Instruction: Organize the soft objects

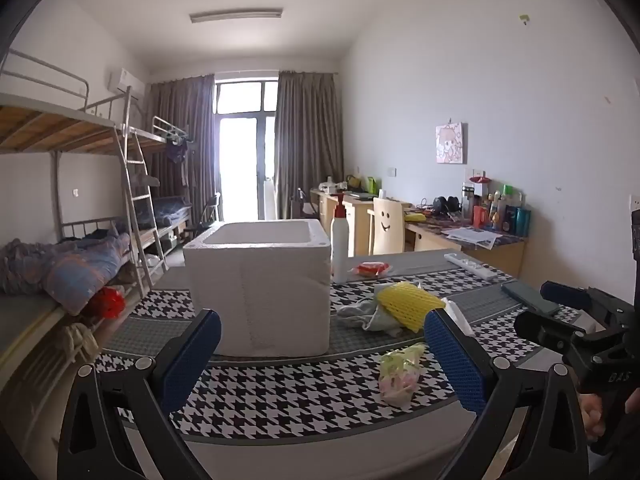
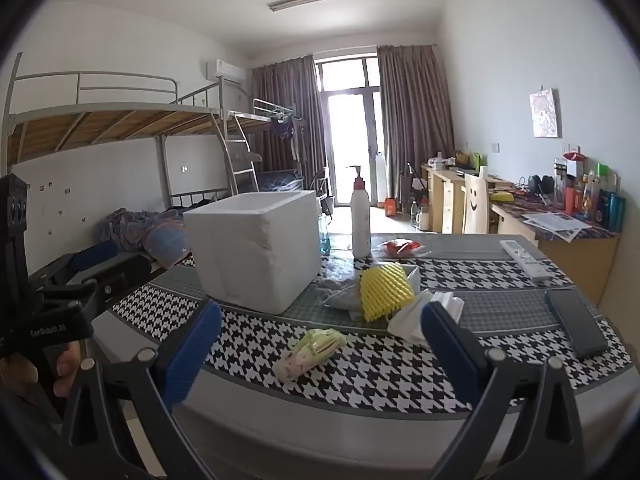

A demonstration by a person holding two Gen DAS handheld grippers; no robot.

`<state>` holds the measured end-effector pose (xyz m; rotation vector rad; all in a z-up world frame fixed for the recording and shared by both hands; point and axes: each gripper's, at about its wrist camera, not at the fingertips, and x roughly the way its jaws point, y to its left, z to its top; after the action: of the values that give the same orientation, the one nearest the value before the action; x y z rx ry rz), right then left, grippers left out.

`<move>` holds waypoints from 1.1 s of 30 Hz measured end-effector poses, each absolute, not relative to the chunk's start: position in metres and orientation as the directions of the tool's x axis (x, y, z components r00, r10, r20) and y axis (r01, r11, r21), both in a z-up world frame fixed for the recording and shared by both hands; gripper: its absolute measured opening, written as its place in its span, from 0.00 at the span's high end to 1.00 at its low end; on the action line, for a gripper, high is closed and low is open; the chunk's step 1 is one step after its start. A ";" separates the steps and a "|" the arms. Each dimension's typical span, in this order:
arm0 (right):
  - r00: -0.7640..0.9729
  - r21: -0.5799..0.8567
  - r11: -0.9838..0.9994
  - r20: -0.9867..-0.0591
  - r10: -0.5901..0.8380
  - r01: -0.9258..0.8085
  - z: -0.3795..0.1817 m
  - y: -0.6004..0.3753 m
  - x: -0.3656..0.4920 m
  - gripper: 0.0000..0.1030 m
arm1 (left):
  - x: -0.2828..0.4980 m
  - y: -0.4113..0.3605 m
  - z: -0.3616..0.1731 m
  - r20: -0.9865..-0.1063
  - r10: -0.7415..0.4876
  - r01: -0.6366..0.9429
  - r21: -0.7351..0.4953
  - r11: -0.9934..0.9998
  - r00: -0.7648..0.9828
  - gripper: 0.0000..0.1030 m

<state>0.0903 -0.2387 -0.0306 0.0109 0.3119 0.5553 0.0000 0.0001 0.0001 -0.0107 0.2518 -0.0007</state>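
A white foam box (image 1: 260, 284) (image 2: 256, 248) stands open-topped on the houndstooth table (image 1: 304, 396) (image 2: 384, 372). To its right lie a yellow foam net (image 1: 408, 304) (image 2: 384, 292), a grey cloth (image 1: 364, 314) (image 2: 340, 296), white tissue (image 2: 416, 316) and a small green-pink pouch (image 1: 400, 372) (image 2: 312, 348). My left gripper (image 1: 324, 360) is open and empty at the table's near edge, facing the box. My right gripper (image 2: 324, 350) is open and empty, with the pouch lying between its fingers' lines. Each gripper shows in the other's view.
A white pump bottle (image 1: 340, 240) (image 2: 360, 216) and a red packet (image 1: 372, 269) (image 2: 398, 247) sit behind the soft things. A white remote (image 2: 526, 258) and a dark phone (image 2: 576, 324) lie at the right. Bunk beds (image 1: 72, 216) stand left, desks (image 2: 560, 236) right.
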 end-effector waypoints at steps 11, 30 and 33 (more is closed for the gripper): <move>0.808 0.086 0.852 -0.281 0.518 -0.516 -0.027 -0.241 0.088 0.02 | -0.004 0.002 -0.004 -0.234 -0.004 0.001 -0.015 1.000 0.972 0.01; 0.810 0.077 0.853 -0.278 0.516 -0.516 -0.025 -0.240 0.087 0.02 | 0.002 0.001 0.001 -0.248 0.001 -0.008 -0.028 1.000 0.969 0.01; 0.810 0.074 0.853 -0.280 0.515 -0.517 -0.026 -0.240 0.086 0.02 | 0.002 0.001 0.001 -0.250 0.000 -0.007 -0.029 1.000 0.968 0.01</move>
<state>0.0864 -0.2404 -0.0257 -0.0059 0.2971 0.5510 0.0025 0.0008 0.0008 -0.0294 0.2529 0.0037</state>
